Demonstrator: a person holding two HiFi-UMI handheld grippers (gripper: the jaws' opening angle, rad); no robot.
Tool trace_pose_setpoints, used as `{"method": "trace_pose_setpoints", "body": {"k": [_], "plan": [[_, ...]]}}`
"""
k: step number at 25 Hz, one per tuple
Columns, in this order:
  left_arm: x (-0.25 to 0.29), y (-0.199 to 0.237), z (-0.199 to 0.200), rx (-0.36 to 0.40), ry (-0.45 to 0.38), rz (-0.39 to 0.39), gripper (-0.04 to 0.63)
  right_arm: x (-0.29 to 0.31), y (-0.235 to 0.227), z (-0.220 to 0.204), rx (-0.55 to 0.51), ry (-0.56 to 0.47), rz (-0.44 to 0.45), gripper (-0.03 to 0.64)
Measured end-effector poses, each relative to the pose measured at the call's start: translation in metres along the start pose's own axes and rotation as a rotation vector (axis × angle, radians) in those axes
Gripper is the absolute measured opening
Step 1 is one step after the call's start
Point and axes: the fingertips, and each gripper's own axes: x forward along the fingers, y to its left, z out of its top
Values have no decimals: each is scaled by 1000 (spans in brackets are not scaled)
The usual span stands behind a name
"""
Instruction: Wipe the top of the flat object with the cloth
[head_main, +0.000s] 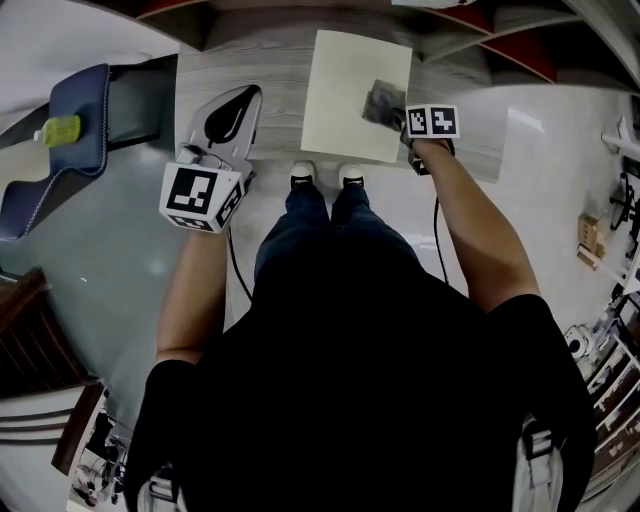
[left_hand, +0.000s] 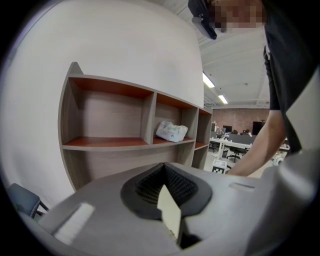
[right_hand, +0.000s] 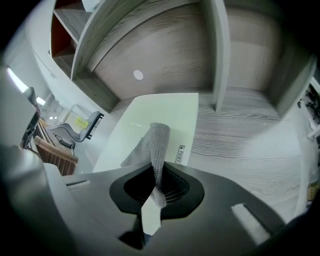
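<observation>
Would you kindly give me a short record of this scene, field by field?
Flat object: pale sheet lying on the wooden surface
Cloth: grey, on the flat object near its right edge
Right gripper: shut on the cloth
Left gripper: shut, empty, held left of the flat object

Pinching grey mesh cloth tight in gripper. Looking down on pale board, with cloth flopped over its near edge. Small tag at board's right edge. Under board, striped wood desk. Behind, shelf wall with white dot. Far left, chair with yellow thing on it.
</observation>
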Motion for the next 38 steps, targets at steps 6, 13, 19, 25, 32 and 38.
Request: {"method": "trace_pose_setpoints", "body": {"k": [6,13,19,25,32,38], "plan": [[8,-6,6,9,-8,-16,0,-15,-29,-7,41,-14,-38,17],[18,-16,12,21,-13,-40,0,-28,-45,-12,46,-24,-57,18],[23,-24,14,32,-10,-60,0,-40,-43,-11,29,-38,-57,17],[25,-31,14,33,-12,-71,0,-64,-9,8,0,-106,24,18],[25,-38,18,42,-19,-72,1,-56,92,22,-166,-99,174,18],[14,-34,15,40,-15,-56,0,-33,176,11,-280,-41,290,17]]}}
